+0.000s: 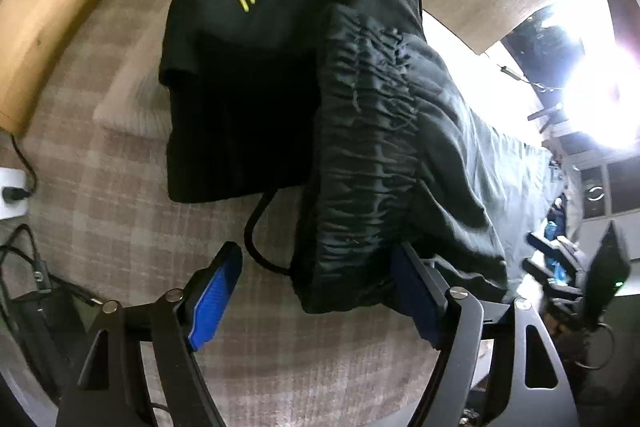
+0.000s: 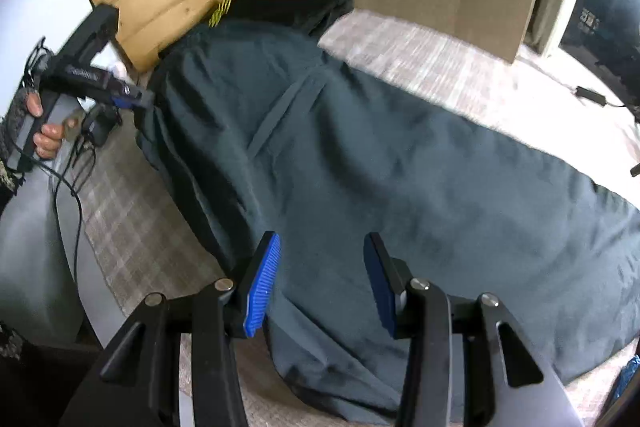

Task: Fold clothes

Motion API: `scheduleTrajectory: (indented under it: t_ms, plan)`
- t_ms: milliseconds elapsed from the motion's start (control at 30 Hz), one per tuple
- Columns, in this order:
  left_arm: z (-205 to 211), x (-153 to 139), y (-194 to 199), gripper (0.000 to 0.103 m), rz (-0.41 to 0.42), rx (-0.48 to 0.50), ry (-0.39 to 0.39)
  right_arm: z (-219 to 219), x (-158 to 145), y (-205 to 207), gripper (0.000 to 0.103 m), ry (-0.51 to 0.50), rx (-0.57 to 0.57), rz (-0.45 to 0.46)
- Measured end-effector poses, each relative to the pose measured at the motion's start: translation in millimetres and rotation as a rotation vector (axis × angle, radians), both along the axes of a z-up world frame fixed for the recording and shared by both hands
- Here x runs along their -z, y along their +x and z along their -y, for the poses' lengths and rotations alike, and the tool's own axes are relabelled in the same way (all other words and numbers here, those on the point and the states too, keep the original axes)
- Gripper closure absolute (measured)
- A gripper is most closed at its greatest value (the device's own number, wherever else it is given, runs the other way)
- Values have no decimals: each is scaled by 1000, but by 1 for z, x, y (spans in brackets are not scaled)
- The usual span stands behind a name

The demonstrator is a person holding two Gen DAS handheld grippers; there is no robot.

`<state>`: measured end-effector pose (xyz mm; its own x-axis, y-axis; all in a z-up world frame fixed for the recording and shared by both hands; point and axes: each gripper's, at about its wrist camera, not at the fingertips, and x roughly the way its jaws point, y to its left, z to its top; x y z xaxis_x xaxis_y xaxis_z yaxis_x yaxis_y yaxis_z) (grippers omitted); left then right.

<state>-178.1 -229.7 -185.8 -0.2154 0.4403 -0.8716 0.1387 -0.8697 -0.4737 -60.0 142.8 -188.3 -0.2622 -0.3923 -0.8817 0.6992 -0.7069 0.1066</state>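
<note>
Ideally, left gripper (image 1: 316,287), fingers wide, should pinch the trousers' (image 2: 360,163) elastic waistband (image 1: 364,147) at one o'clock; right gripper (image 2: 320,283), fingers half-spread and empty, takes the fabric below.

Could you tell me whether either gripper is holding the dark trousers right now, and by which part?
Nothing is held. The left gripper stands open at the trousers' elastic waistband, and the right gripper hangs open over a leg.
</note>
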Motion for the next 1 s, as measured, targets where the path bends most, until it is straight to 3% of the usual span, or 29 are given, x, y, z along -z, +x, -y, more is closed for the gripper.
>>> scheduleTrajectory:
  t_ms: [133, 200, 267, 367, 467, 600, 700, 800, 900, 1000]
  plan:
    - [-21, 10, -1, 28, 21, 62, 40, 3, 18, -1, 60, 58, 6, 27]
    - [-30, 12, 0, 29, 12, 89, 17, -1, 19, -1, 60, 53, 18, 37]
    - [-38, 15, 2, 35, 1, 115, -9, -3, 17, -1, 60, 38, 23, 44]
    - [-40, 13, 1, 58, -13, 112, -39, -1, 17, 0, 60, 44, 18, 42]
    - [-42, -2, 8, 61, -45, 125, -66, 3, 23, 2, 60, 77, 3, 50]
    - [-44, -43, 32, 61, -140, 161, -129, 5, 36, 7, 57, 108, -32, 101]
    - [-44, -24, 21, 61, -118, 188, -175, 5, 45, 10, 48, 102, -39, 99]
    - [-48, 0, 13, 56, -57, 195, -223, 4, 43, 11, 46, 96, -35, 102]
    - [-47, -5, 14, 50, -65, 206, -265, -26, 22, 10, 46, -1, 25, 128]
    - [-44, -21, 21, 40, -100, 212, -321, -93, -11, -3, 46, -94, 187, 89]
